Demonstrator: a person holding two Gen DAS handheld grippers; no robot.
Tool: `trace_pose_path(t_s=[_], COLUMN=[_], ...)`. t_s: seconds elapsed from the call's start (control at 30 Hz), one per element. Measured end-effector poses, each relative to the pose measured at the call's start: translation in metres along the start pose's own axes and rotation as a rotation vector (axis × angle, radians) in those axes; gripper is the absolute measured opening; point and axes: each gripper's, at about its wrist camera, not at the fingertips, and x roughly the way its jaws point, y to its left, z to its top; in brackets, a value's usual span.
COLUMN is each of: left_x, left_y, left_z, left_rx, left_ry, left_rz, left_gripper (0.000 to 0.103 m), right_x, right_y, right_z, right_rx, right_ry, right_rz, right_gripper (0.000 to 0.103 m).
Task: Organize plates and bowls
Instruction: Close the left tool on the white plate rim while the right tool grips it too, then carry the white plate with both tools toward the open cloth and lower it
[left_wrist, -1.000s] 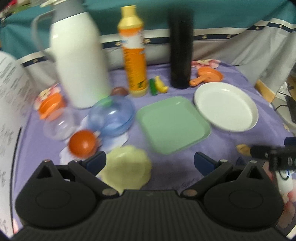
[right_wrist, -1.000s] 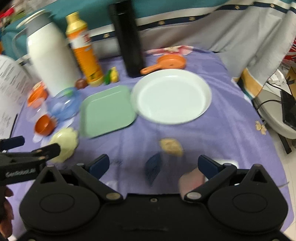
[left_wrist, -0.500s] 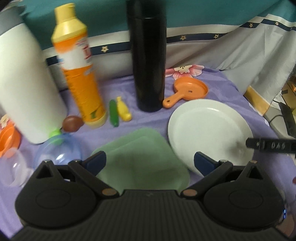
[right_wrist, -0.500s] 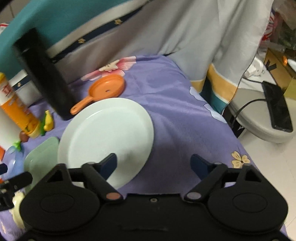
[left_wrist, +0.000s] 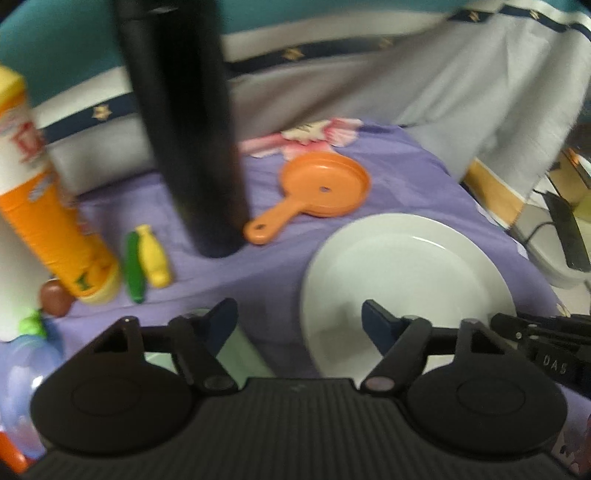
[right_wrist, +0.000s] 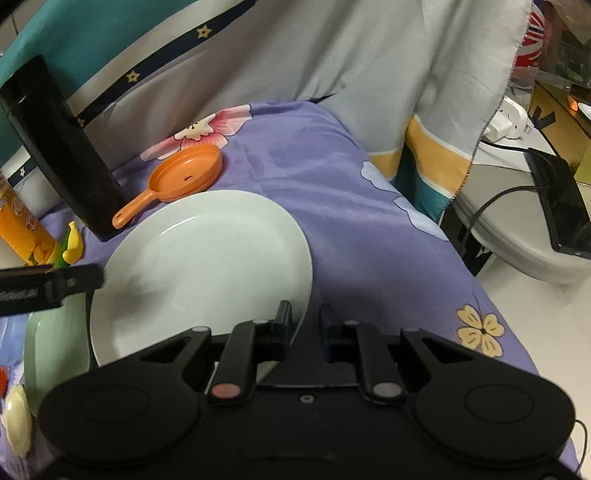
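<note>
Right gripper (right_wrist: 306, 314) has just been closing; its jaws now stand narrow, straddling the near right rim of the white plate (right_wrist: 207, 266), and it looks pinched, though contact is hard to confirm. Left gripper (left_wrist: 299, 321) has also been closing, now half wide, with the plate's left rim between its fingers and not gripped. Plate lies flat near the table's right edge. Green square plate (right_wrist: 55, 343) just left of it. Orange toy pan (right_wrist: 184, 173) and black flask (right_wrist: 62, 147) stand behind.
</note>
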Motion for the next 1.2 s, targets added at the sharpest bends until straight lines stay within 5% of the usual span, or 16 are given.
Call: trace_pose_path(t_s=[0.13,0.3,0.57,0.9,1.2], left_x=[0.013,0.022,0.014,-0.053,-0.128], left_y=[-0.016,-0.018,-0.028,-0.016,0.038], left_z=[-0.001,-0.006,-0.007,-0.034,-0.098], left_rx=[0.037,0.017,0.002,-0.020,-0.125], left_ry=[0.049,0.056,0.061,0.060,0.076], left_rz=[-0.023,0.019,0.036,0.055,0.114], left_gripper=[0.054,0.059,0.041,0.041,0.041], right_x=[-0.001,-0.001,0.006,-0.040,-0.091], right_y=[-0.001,0.001,0.009,0.023,0.080], right_z=[-0.001,0.003,0.011,0.002,-0.041], right_rx=[-0.010,-0.032,0.000,-0.005,-0.089], right_ry=[-0.004,-0.019,-0.025,-0.016,0.030], right_rz=[0.010,0.018,-0.015,0.002,0.079], right_gripper=[0.016,0.016,0.019,0.019,0.019])
